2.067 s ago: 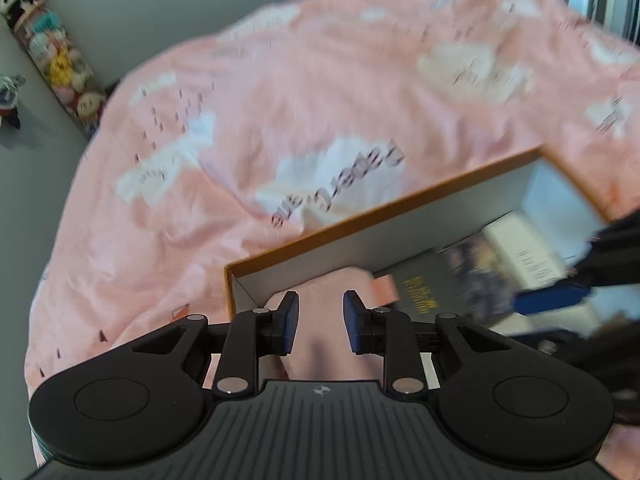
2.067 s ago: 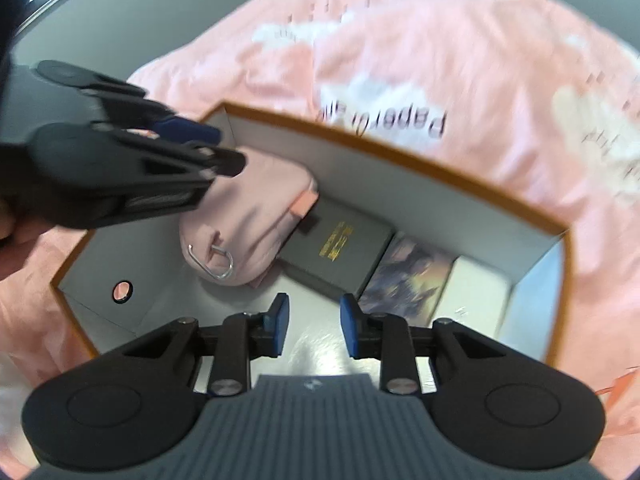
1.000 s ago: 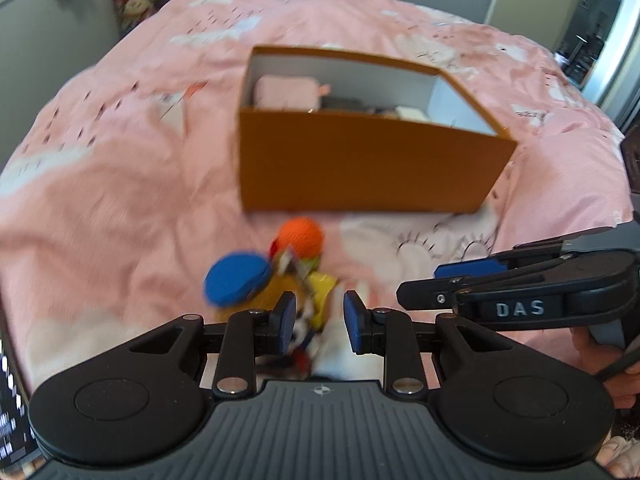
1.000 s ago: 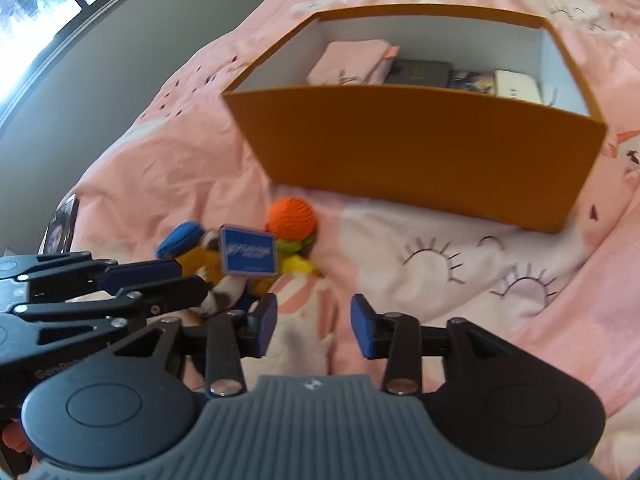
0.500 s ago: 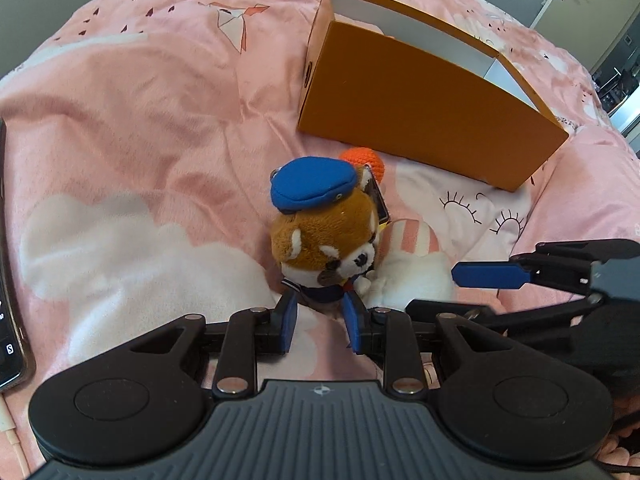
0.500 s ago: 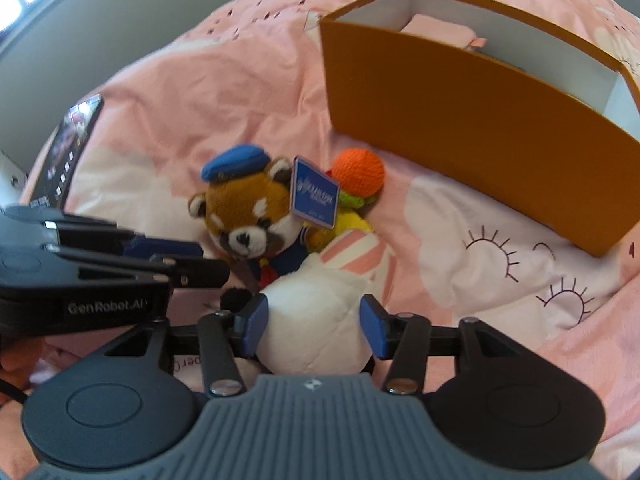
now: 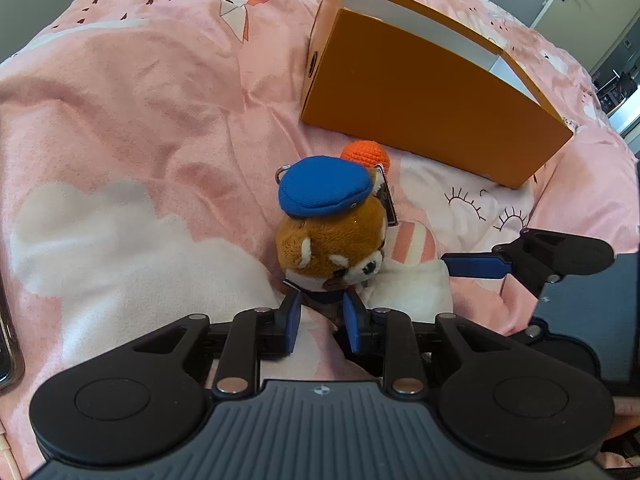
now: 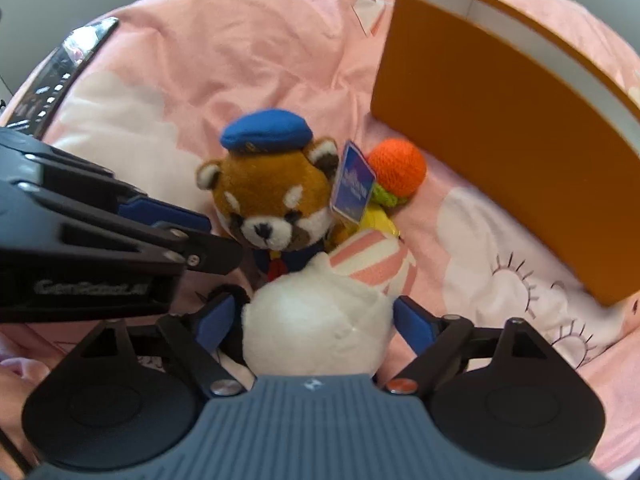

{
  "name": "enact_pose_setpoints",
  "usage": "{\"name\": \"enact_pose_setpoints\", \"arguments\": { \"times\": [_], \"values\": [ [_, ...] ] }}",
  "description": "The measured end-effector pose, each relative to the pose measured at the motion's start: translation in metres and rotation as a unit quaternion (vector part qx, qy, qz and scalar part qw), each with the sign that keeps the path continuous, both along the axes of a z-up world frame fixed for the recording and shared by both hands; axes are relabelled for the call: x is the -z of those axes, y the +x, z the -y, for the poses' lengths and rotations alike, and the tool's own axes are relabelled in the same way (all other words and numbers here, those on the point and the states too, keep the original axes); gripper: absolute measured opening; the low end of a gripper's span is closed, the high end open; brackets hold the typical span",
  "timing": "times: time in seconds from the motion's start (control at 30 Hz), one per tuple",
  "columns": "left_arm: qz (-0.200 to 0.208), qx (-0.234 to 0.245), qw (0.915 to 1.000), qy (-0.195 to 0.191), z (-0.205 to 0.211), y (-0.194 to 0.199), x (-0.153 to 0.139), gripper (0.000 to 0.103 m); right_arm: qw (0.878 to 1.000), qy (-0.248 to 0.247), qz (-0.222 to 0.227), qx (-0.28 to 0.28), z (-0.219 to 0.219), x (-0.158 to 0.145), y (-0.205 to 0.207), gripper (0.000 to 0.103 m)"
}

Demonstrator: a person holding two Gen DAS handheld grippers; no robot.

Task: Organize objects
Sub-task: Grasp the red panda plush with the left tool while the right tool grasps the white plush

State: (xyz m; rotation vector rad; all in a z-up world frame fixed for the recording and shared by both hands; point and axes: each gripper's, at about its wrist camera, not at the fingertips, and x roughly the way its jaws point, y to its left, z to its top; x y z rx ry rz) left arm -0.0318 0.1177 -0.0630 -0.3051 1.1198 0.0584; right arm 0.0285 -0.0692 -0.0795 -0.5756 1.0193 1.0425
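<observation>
A brown red-panda plush (image 7: 332,240) with a blue cap lies on the pink bedspread; it also shows in the right wrist view (image 8: 272,196). My left gripper (image 7: 322,316) is open, its fingers at either side of the plush's body. A white plush with a pink-striped part (image 8: 320,312) sits between the open fingers of my right gripper (image 8: 316,320). An orange crochet ball (image 8: 396,170) and a yellow toy (image 8: 376,220) lie behind them. The orange box (image 7: 432,96) stands beyond, its contents hidden.
A blue hang tag (image 8: 352,188) is attached to the red-panda plush. A phone (image 8: 60,76) lies at the bed's left edge. A doorway (image 7: 608,40) shows at the far right. The pink bedspread (image 7: 140,100) spreads wide to the left.
Both grippers have moved from the box down to the plush toys. The left gripper has closed in on the red-panda plush; the right gripper has opened wider around the white plush.
</observation>
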Motion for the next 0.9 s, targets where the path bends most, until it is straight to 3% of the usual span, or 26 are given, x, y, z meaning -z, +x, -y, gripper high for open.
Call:
{"name": "enact_pose_setpoints", "arguments": {
  "times": [0.17, 0.33, 0.4, 0.43, 0.47, 0.63, 0.8, 0.9],
  "values": [
    [0.007, 0.014, 0.9999, -0.005, 0.004, -0.001, -0.003, 0.031, 0.997, 0.014, -0.043, 0.054, 0.023, -0.006, 0.018, 0.084],
    [0.010, 0.037, 0.9990, -0.022, 0.012, 0.000, -0.004, 0.031, 0.994, 0.019, -0.041, 0.097, 0.053, -0.021, 0.029, 0.081],
    [0.009, 0.049, 0.9981, -0.038, 0.015, 0.001, -0.003, 0.031, 0.992, 0.023, -0.046, 0.113, 0.062, -0.024, 0.032, 0.072],
    [0.010, 0.056, 0.9973, -0.047, 0.017, 0.001, -0.003, 0.031, 0.991, 0.023, -0.047, 0.123, 0.066, -0.025, 0.034, 0.059],
    [0.011, 0.062, 0.9965, -0.054, 0.019, 0.001, -0.002, 0.031, 0.990, 0.022, -0.048, 0.131, 0.070, -0.026, 0.035, 0.052],
    [-0.008, 0.104, 0.9910, -0.084, 0.039, 0.013, 0.013, 0.028, 0.983, 0.022, -0.056, 0.172, 0.090, -0.027, 0.046, 0.033],
    [0.000, 0.145, 0.9845, -0.098, 0.060, 0.020, 0.019, 0.023, 0.973, 0.051, -0.074, 0.213, 0.107, -0.028, 0.055, 0.032],
    [0.001, 0.147, 0.9840, -0.102, 0.061, 0.020, 0.019, 0.023, 0.965, 0.095, -0.095, 0.225, 0.110, -0.032, 0.058, 0.042]
  ]
}}
